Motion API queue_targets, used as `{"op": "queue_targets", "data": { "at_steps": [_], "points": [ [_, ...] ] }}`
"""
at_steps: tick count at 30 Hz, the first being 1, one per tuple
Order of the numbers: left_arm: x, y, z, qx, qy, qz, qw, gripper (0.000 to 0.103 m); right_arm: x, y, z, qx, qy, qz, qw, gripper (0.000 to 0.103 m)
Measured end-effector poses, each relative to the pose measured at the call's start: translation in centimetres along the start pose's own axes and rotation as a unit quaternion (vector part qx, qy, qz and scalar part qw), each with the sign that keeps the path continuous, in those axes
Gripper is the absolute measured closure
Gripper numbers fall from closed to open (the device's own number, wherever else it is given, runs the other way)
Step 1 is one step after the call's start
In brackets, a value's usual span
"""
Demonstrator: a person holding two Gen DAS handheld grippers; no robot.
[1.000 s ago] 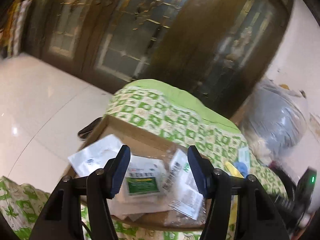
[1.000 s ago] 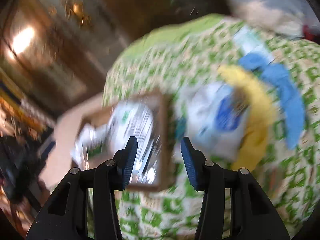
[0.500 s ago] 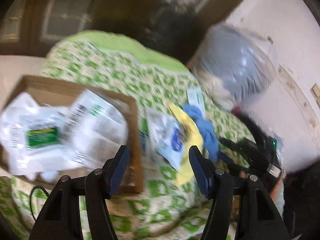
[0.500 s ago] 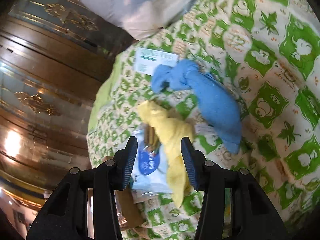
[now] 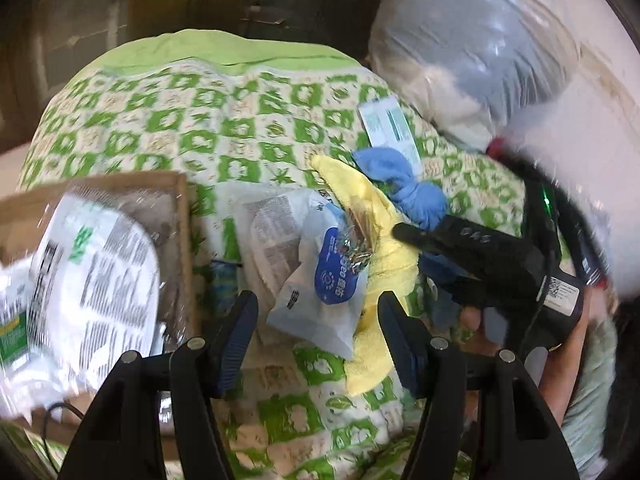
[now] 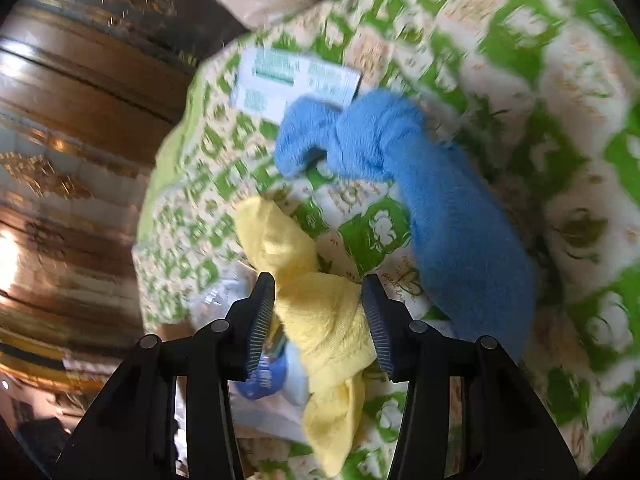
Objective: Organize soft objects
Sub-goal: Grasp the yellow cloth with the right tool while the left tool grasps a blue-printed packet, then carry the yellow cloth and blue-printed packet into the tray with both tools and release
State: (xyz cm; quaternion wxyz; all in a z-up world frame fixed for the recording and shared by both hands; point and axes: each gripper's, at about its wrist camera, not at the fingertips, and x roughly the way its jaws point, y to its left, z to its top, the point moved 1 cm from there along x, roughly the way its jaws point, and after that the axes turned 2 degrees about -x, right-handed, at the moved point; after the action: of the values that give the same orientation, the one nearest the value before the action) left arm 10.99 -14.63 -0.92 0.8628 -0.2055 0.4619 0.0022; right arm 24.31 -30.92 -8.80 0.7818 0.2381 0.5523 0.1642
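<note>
We are seeing both views blurred, so the print on the plastic packets (image 5: 320,288) is hard to read, and the cardboard box (image 5: 182,216) is cut off at the left edge. We are pointing both tools steeply down at the green checked cover (image 5: 224,128). The left gripper (image 5: 318,332) is standing spread and empty above a packet. The right gripper (image 6: 320,320) has just been opening; the knotted yellow towel (image 6: 320,320) is lying between its jaws, whether pressed we cannot tell. The towel's length is running away from us, and beside it the blue towel (image 6: 440,208) is lying likewise.
</note>
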Motion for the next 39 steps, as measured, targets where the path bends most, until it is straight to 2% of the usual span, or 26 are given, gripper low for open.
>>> {"op": "queue_targets", "data": {
  "at_steps": [3,6,8,12,14,18,20,21,22,25,30,35,36,39],
  "points": [
    [1.9,-0.8,1.2,0.026,0.02,0.019,0.9993,0.04,1.0,-0.5,-0.3,0.005,0.012,-0.005,1.0,0.054],
    [4.1,-1.1,2.0,0.042,0.049,0.021,0.9977,0.041,0.8,-0.8,-0.4,0.0,0.004,0.001,1.0,0.062],
    [5.3,-1.2,2.1,0.045,0.063,0.023,0.9967,0.041,0.8,-0.3,-0.7,-0.019,0.001,-0.009,1.0,0.064],
    [6.5,-1.0,2.3,0.039,0.065,0.033,0.9966,0.042,0.2,0.7,-0.9,-0.046,-0.004,-0.02,0.999,0.068],
    [6.7,-1.2,2.2,0.032,0.065,0.034,0.9968,0.046,0.0,0.5,-0.6,-0.04,-0.006,-0.011,0.999,0.068],
    [7.5,-1.8,1.7,0.051,0.068,0.047,0.9952,0.046,-1.2,-0.2,-0.1,-0.018,-0.016,0.011,1.0,0.069],
    [8.5,-1.6,1.6,0.045,0.078,0.042,0.995,0.046,-2.1,-0.5,-0.2,-0.005,-0.023,0.017,1.0,0.069],
    [8.9,-1.5,1.6,0.041,0.086,0.042,0.9946,0.053,-2.5,-0.6,-0.2,0.002,-0.028,0.017,0.999,0.069],
    [9.0,-1.5,1.5,0.04,0.085,0.048,0.9944,0.07,-3.0,-0.9,-0.2,0.011,-0.035,0.017,0.999,0.069],
    [8.7,-2.2,1.0,0.049,0.092,0.048,0.9934,0.092,-3.5,-1.1,-0.1,0.021,-0.049,0.003,0.999,0.069],
    [5.4,-2.8,-0.1,0.037,0.07,0.015,0.9967,0.097,-4.2,-2.6,0.2,0.052,-0.061,0.015,0.997,0.069],
    [1.5,-2.0,-1.6,0.007,0.045,-0.008,0.9989,0.1,-6.6,-3.0,-0.1,0.063,-0.102,0.022,0.993,0.069],
    [0.9,-1.7,-2.0,0.008,0.037,-0.005,0.9993,0.1,-6.5,-2.6,-0.2,0.052,-0.1,0.021,0.993,0.069],
    [-0.1,-0.7,-3.1,0.0,0.024,0.003,0.9997,0.101,-4.7,-1.3,-0.3,0.027,-0.057,0.006,0.998,0.069]
  ]
}}
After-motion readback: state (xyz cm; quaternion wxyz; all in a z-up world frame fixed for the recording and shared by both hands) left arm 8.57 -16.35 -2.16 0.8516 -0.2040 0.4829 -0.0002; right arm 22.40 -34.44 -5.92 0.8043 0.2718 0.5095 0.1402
